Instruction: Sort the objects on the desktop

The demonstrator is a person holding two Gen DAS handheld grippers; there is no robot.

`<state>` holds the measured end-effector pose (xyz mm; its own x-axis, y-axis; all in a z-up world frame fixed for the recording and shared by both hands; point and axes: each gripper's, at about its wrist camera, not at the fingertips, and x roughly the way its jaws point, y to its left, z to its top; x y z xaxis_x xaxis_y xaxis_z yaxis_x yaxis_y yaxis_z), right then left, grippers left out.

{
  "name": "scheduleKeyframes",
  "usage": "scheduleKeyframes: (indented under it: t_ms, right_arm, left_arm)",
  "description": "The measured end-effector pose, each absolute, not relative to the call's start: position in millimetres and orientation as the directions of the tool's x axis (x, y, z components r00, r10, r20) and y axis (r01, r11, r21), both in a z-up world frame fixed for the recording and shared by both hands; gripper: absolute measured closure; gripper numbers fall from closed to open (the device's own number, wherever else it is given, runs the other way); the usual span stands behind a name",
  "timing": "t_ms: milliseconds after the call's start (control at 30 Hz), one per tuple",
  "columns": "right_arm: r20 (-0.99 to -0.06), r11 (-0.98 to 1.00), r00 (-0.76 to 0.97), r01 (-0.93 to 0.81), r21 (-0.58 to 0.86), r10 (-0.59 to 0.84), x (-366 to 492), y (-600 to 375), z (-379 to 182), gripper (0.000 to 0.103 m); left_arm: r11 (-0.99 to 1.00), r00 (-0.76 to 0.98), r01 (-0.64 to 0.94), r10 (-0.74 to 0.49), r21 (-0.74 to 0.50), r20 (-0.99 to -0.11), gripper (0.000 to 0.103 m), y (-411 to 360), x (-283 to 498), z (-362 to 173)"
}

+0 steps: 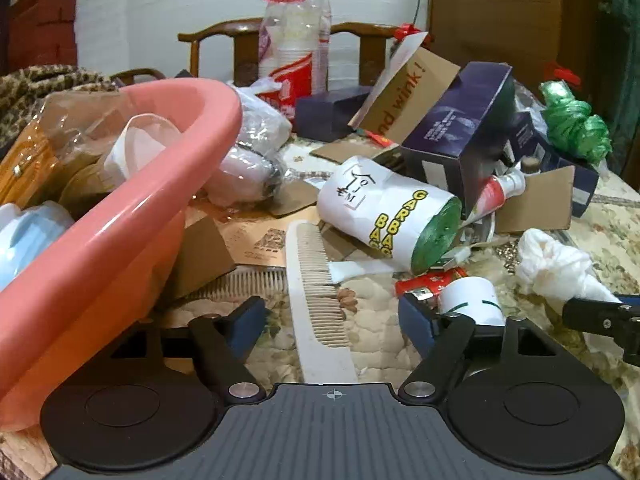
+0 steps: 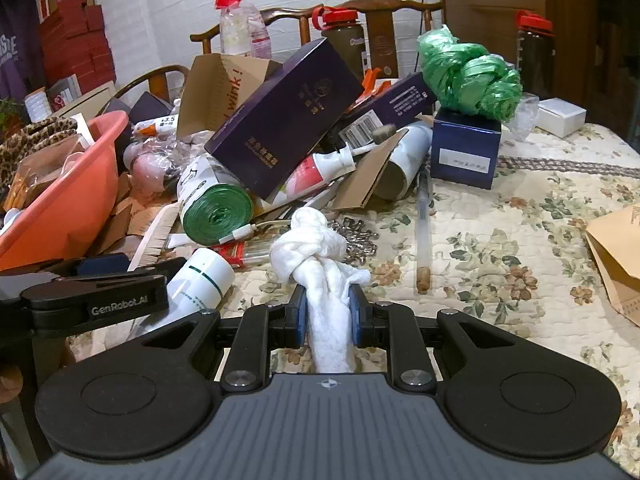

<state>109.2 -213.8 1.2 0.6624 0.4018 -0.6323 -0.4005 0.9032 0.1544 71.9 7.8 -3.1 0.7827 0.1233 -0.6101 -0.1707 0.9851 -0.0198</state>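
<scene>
Right now the right gripper (image 2: 327,307) squeezes a knotted white cloth (image 2: 316,248) just above the flowery quilted tabletop (image 2: 500,240). The left gripper (image 1: 332,312) stands wide, holding nothing, with a long white plastic comb (image 1: 316,300) lying between its fingers and a small white round jar (image 1: 472,300) at its right finger. If it shuts now, it could bump the jar away or catch the comb crooked. The big pink plastic tub (image 1: 120,220) waits close on the left.

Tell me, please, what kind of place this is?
Probably a room in a home, at a cluttered table. A floral quilted cloth covers the table, wooden chairs stand behind it, and a pink plastic basin holds household odds and ends.
</scene>
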Motion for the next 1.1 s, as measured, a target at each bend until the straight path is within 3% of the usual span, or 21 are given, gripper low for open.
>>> scheduleKeyframes:
  t_ms: [33, 67, 233, 300, 333, 367, 433, 500, 567, 600, 1100]
  right_arm:
    - [-0.633, 0.903, 0.662, -0.402, 0.152, 0.401, 109.0, -213.3, 0.9, 0.079]
    - [-0.632, 0.903, 0.663, -0.403, 0.15, 0.401, 108.6, -212.6, 0.8, 0.079]
    - [-0.63, 0.9, 0.662, -0.41, 0.149, 0.406, 107.0, -210.9, 0.8, 0.079]
    - [-0.63, 0.899, 0.661, -0.412, 0.149, 0.407, 106.8, -210.6, 0.8, 0.079]
    - [-0.631, 0.898, 0.66, -0.413, 0.149, 0.408, 106.9, -210.3, 0.8, 0.079]
    - [-0.632, 0.898, 0.659, -0.415, 0.148, 0.409, 107.0, -209.9, 0.6, 0.079]
    - [-0.633, 0.897, 0.658, -0.416, 0.146, 0.408, 107.0, -209.4, 0.1, 0.078]
    - [-0.632, 0.897, 0.658, -0.418, 0.144, 0.408, 106.4, -209.3, 0.2, 0.078]
    - [-0.63, 0.896, 0.659, -0.418, 0.146, 0.41, 105.8, -209.6, 0.8, 0.078]
    - [-0.629, 0.896, 0.66, -0.419, 0.147, 0.411, 105.6, -209.6, 1.1, 0.078]
    - [-0.633, 0.889, 0.659, -0.445, 0.108, 0.406, 98.5, -202.0, 0.0, 0.08]
  left_arm:
    - [0.987, 0.789, -0.157, 0.109, -0.026, -0.605, 0.052, 7.5, 69.6, -2.4]
    - [0.988, 0.793, -0.149, 0.099, -0.033, -0.601, 0.083, 7.6, 67.7, -2.1]
    - [0.975, 0.782, -0.205, 0.108, -0.09, -0.613, 0.077, 21.0, 67.3, -1.2]
    - [0.975, 0.777, -0.216, 0.137, -0.057, -0.614, 0.057, 22.3, 71.1, -1.7]
    - [0.98, 0.776, -0.198, 0.148, -0.014, -0.614, 0.054, 18.0, 74.2, -2.8]
    - [0.983, 0.78, -0.183, 0.163, 0.029, -0.604, 0.044, 12.6, 75.3, -3.8]
    - [0.976, 0.769, -0.219, 0.182, 0.015, -0.612, 0.034, 14.6, 75.8, -4.5]
    - [0.98, 0.769, -0.196, 0.178, 0.039, -0.614, 0.043, 13.2, 75.3, -4.8]
    - [0.981, 0.773, -0.189, 0.172, 0.038, -0.611, 0.076, 12.5, 71.0, -3.5]
    - [0.983, 0.773, -0.18, 0.158, 0.026, -0.614, 0.079, 11.7, 69.3, -1.9]
    - [0.998, 0.827, -0.025, 0.053, 0.058, -0.56, 0.078, -16.8, 43.3, 11.4]
